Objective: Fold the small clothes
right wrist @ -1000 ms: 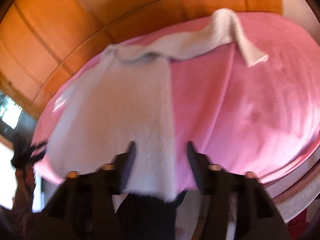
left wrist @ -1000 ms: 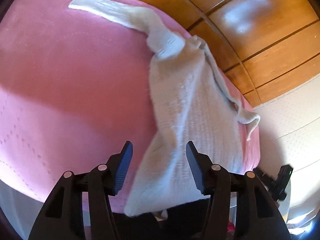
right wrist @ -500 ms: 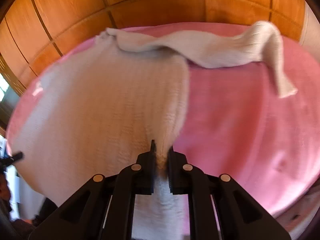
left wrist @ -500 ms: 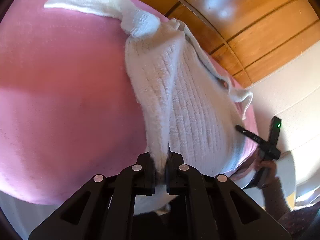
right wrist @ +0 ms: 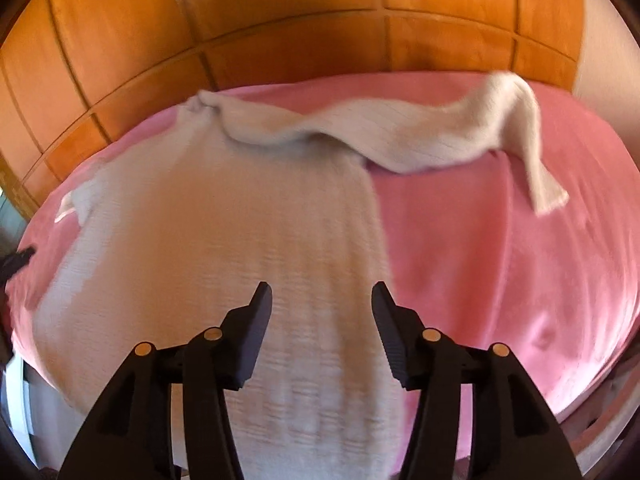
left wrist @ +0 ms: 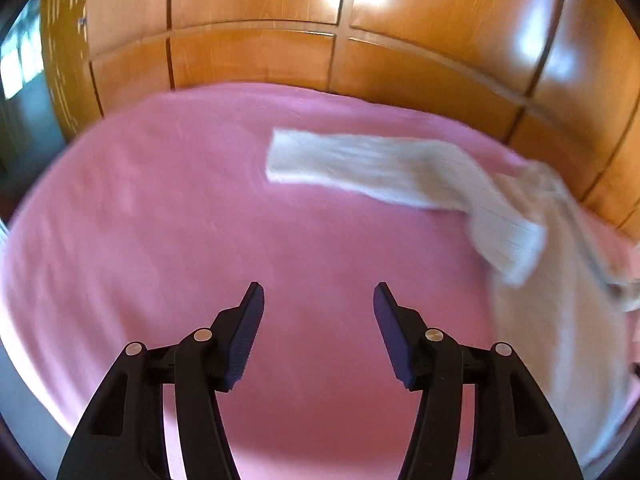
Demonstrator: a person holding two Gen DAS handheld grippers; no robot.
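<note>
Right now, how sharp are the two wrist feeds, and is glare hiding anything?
Left wrist view: motion blur smears the white sweater and pink cover; glare only on the wood panels. Right wrist view: sweater body soft, its sleeve clearer; one bright spot on the panels; fisheye bends both.

Warm bright light glares off the wood panels (left wrist: 536, 36), both fisheye views motion-blurred
</note>
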